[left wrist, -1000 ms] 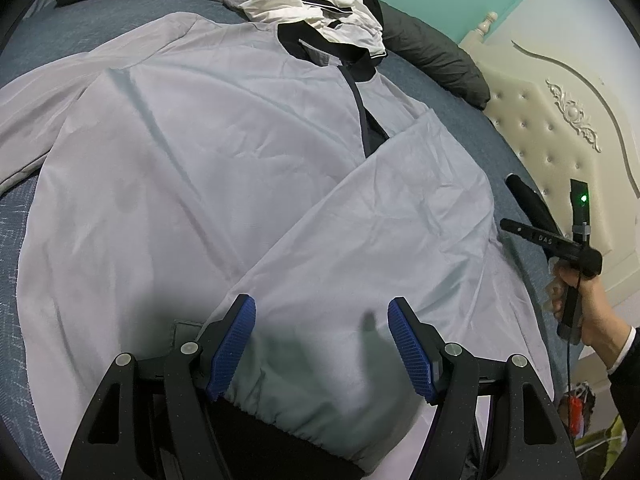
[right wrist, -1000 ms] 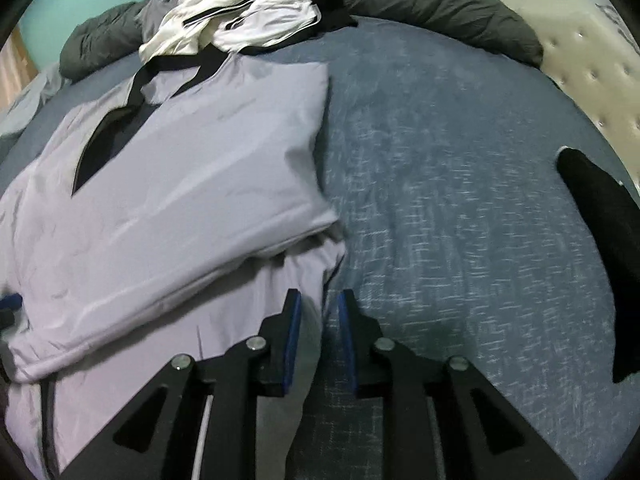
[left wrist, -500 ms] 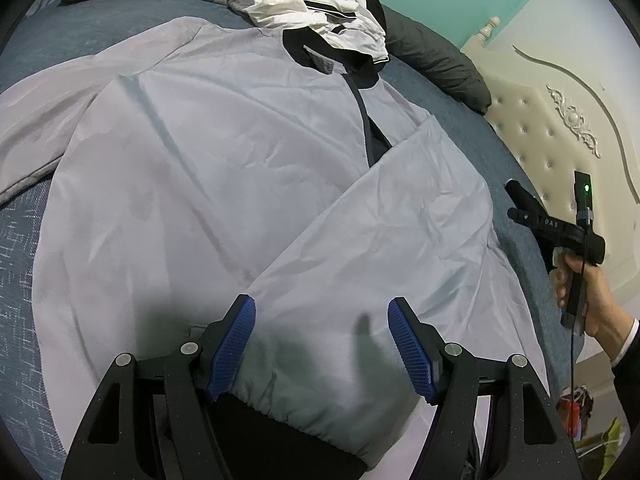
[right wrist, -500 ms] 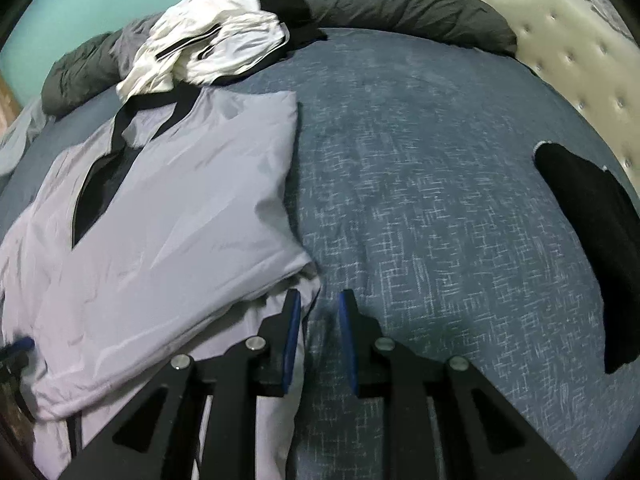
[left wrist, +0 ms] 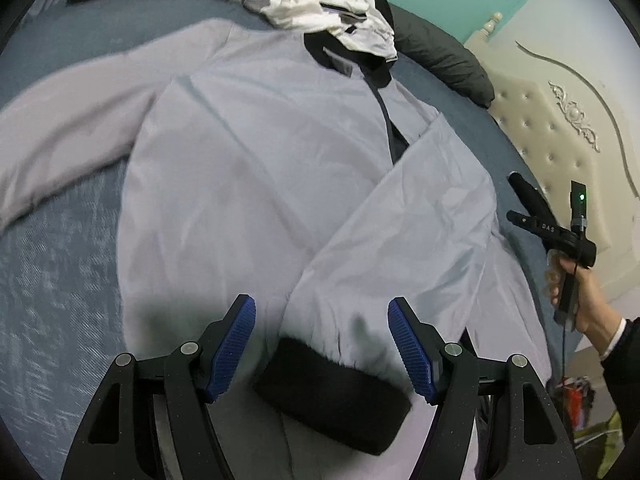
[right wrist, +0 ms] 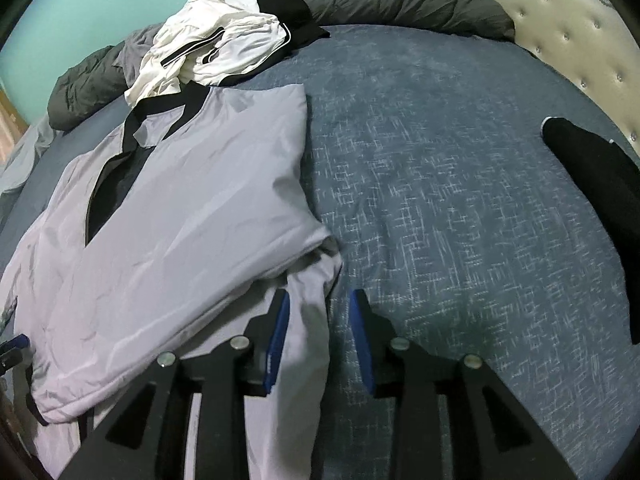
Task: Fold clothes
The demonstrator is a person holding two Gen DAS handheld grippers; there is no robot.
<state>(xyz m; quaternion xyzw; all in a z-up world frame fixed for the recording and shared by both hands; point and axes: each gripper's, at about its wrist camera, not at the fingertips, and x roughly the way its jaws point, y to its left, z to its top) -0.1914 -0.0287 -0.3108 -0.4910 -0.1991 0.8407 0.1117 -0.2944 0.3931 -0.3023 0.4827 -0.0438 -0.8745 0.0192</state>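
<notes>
Grey jacket (left wrist: pixel 256 184) lies spread flat on the blue bedspread (right wrist: pixel 460 184), its black collar at the far end and one sleeve folded diagonally across its front, ending in a black cuff (left wrist: pixel 332 404) at the near edge. Your left gripper (left wrist: pixel 322 350) stands wide open over that cuff; the blue pads sit either side of it and the sleeve end, and no pad presses the cloth, so it holds nothing. Your right gripper (right wrist: pixel 320 338) is opening at the jacket's right side, with a fold of grey fabric lying between the jaws just beside the left pad; the pads no longer pinch it. In the left wrist view you can see your right hand (left wrist: pixel 576 296) around the other tool's handle, where the white letters "DAS" can be read and a small green light glows. Beyond the collar sits a heap of white and black clothes (right wrist: pixel 212 48), with a dark grey duvet (right wrist: pixel 400 4) rolled along the far edge. A black garment (right wrist: pixel 600 200) lies well apart at the right, near the cream tufted headboard (left wrist: pixel 560 128).
</notes>
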